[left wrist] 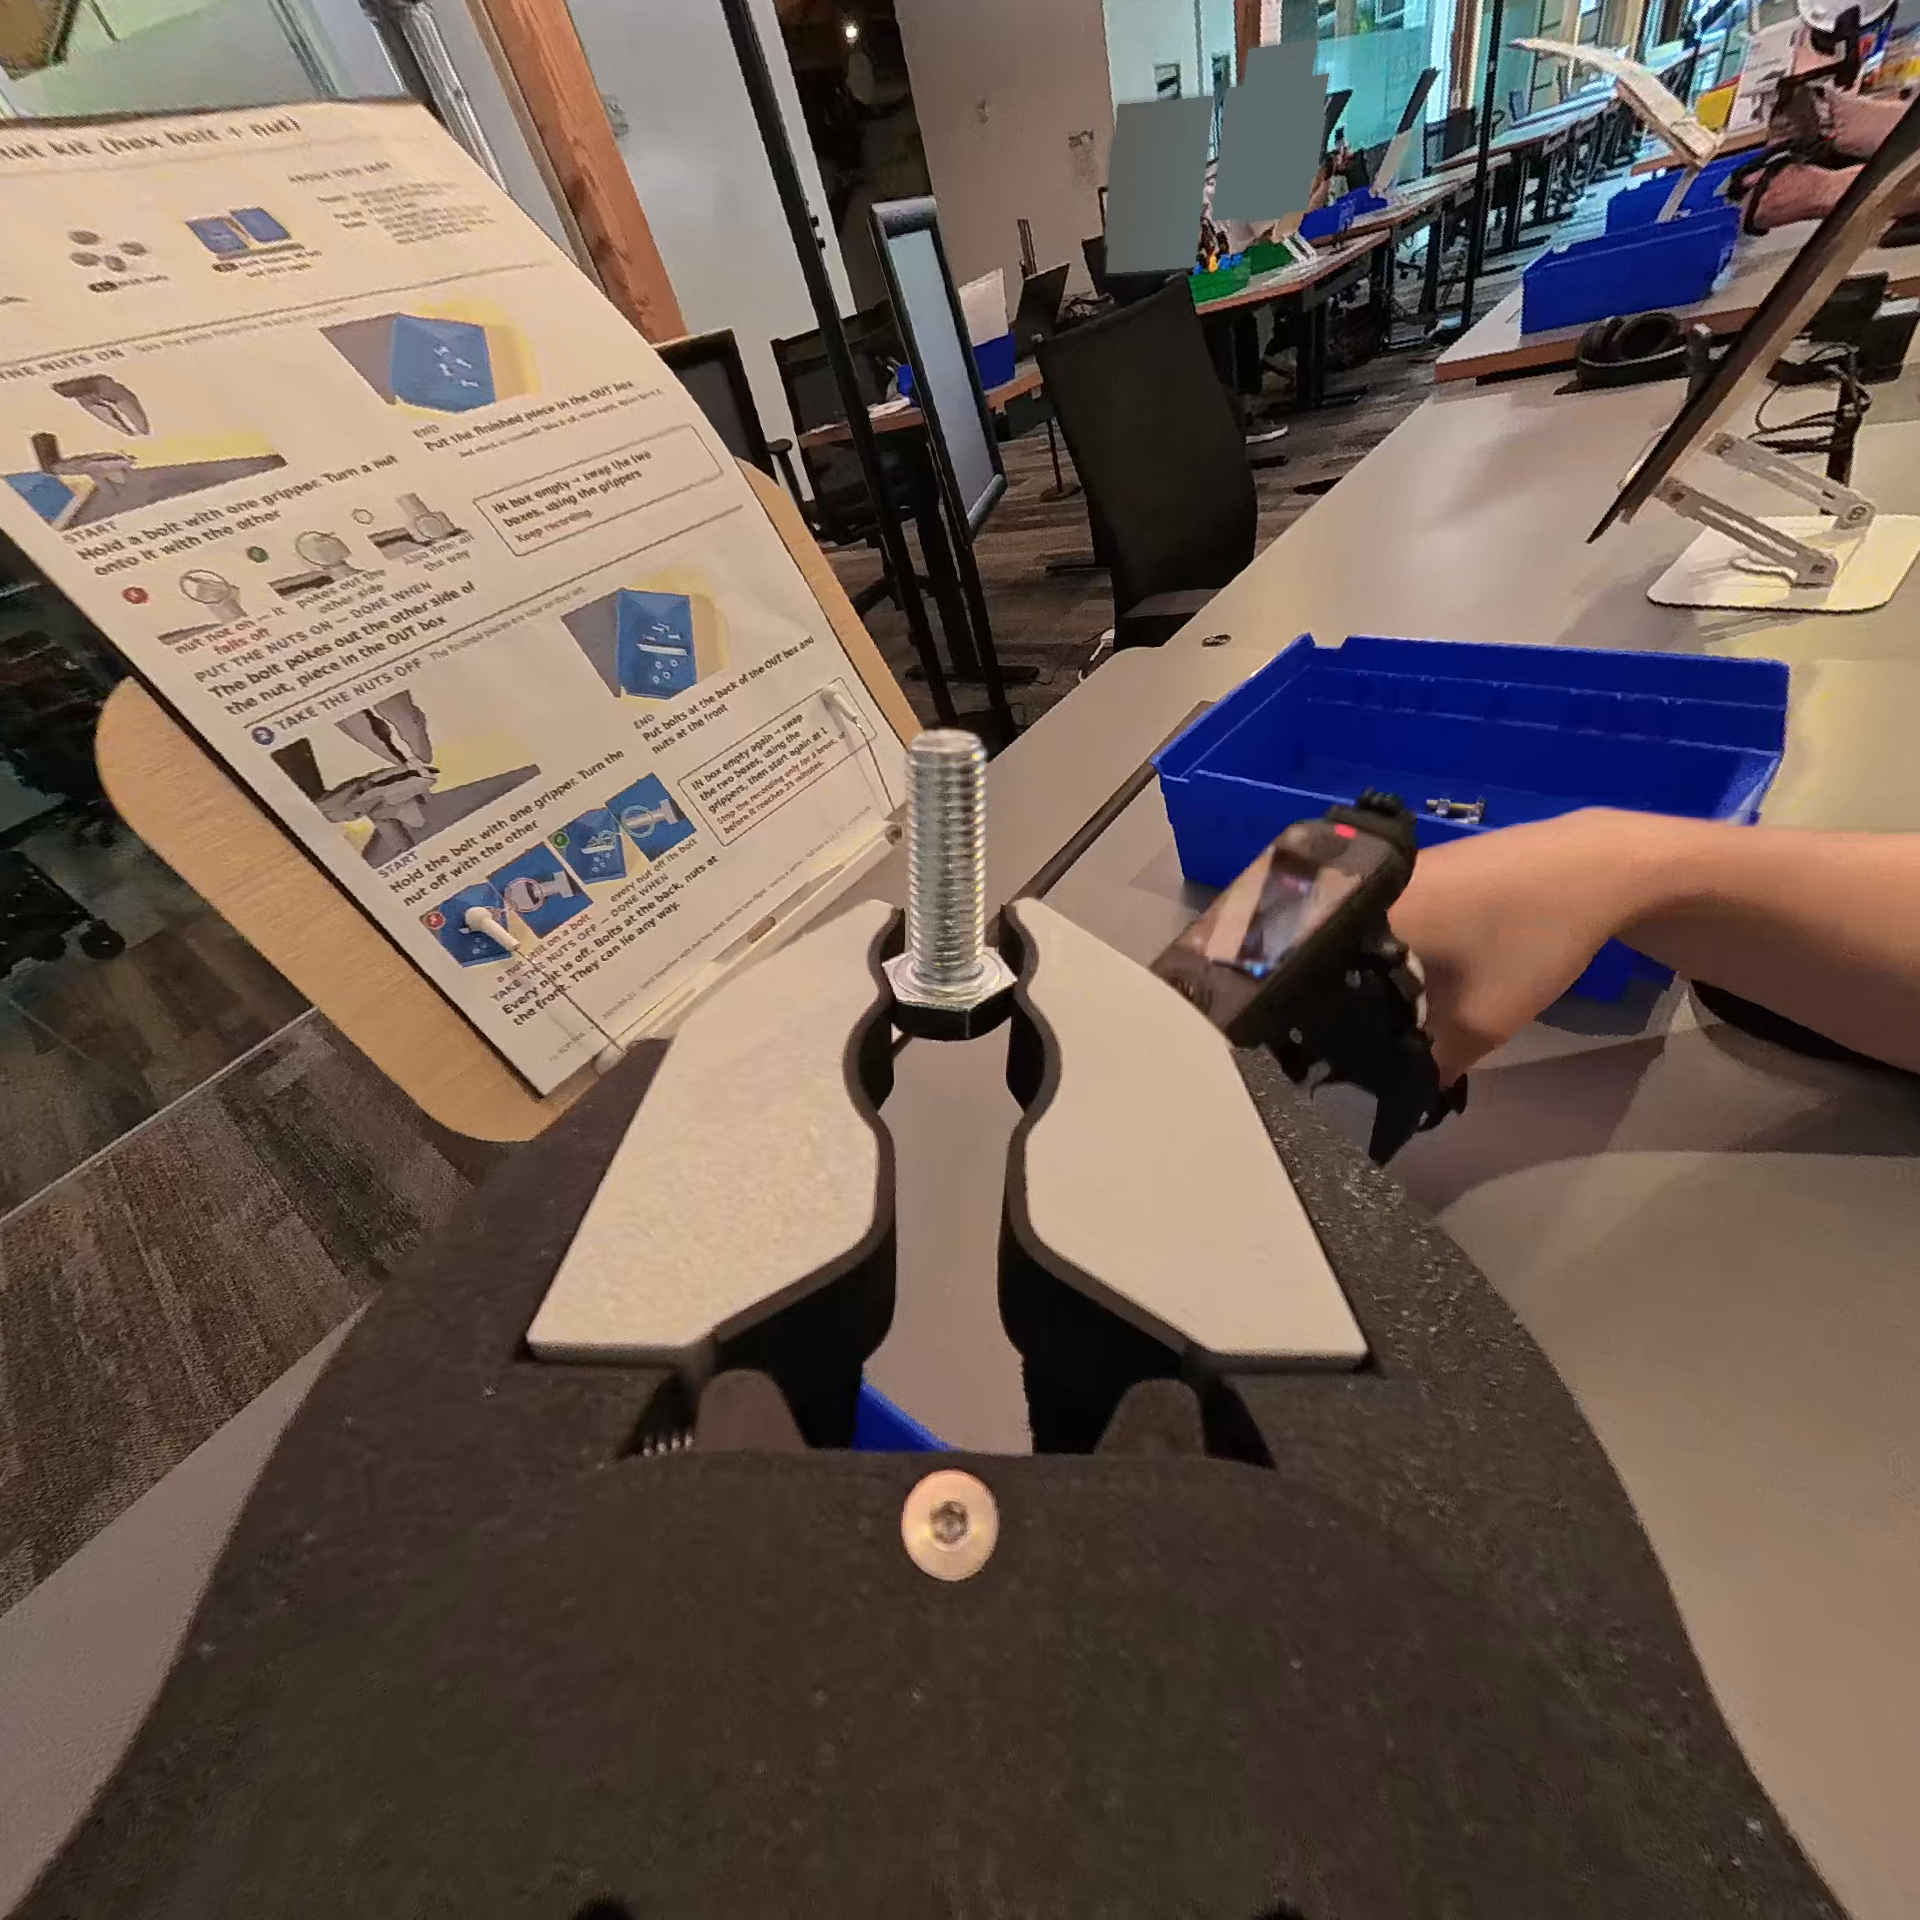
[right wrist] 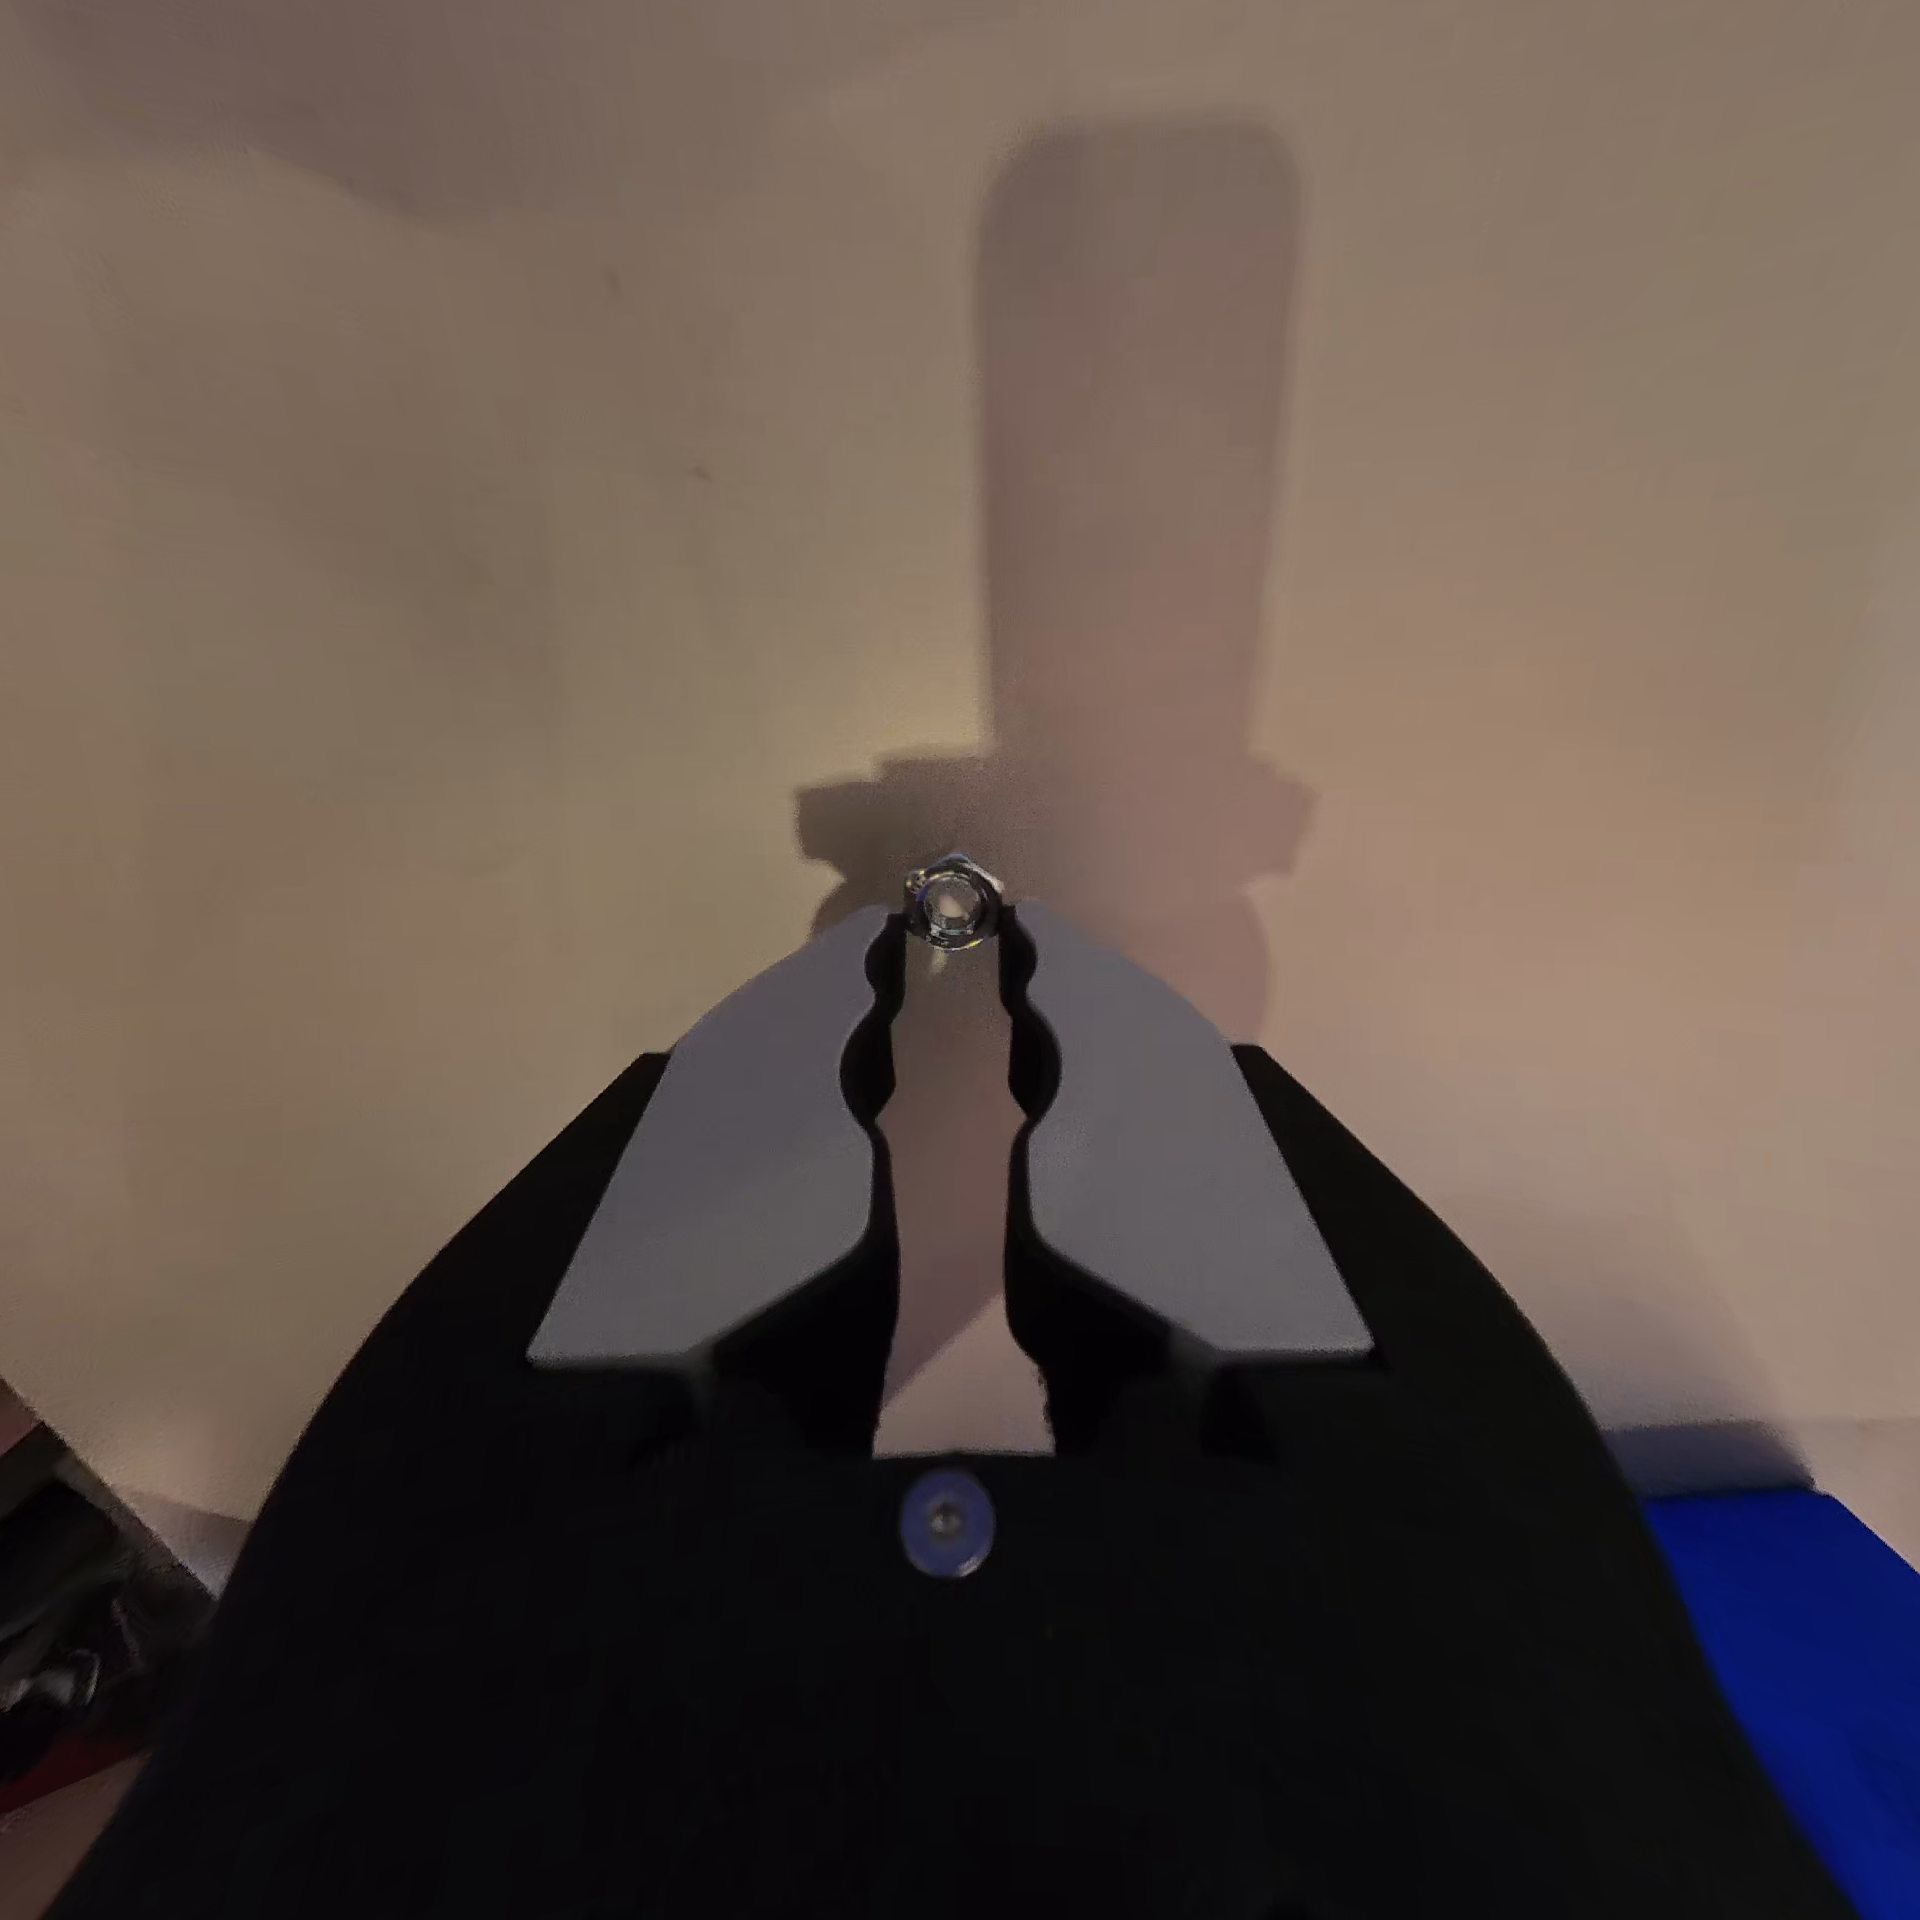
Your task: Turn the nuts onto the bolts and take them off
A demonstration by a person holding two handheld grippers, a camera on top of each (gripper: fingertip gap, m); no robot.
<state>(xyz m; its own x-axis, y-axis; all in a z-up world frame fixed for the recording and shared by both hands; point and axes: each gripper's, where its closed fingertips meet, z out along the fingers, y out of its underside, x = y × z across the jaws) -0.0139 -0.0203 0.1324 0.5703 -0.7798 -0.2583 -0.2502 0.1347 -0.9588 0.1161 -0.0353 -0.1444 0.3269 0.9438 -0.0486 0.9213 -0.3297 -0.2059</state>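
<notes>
My left gripper [left wrist: 948,987] is shut on the hex head of a silver bolt [left wrist: 945,852], whose threaded shaft stands upright above the fingertips with no nut on it. My right gripper [right wrist: 951,920] is shut on a small silver hex nut [right wrist: 951,912], held at the fingertips just above the beige table, hole facing the camera. In the left wrist view the right gripper [left wrist: 1340,977] shows farther off to the right, held by a person's hand [left wrist: 1507,925] and pointing down at the table, apart from the bolt.
A blue bin [left wrist: 1475,748] stands on the grey table [left wrist: 1662,1351] behind the right gripper, with a small metal piece [left wrist: 1455,808] inside. An instruction sheet on a wooden board [left wrist: 343,499] leans at the left. A blue bin corner [right wrist: 1787,1642] shows at lower right. Across from one pair of fingers to the other is roughly 30 cm.
</notes>
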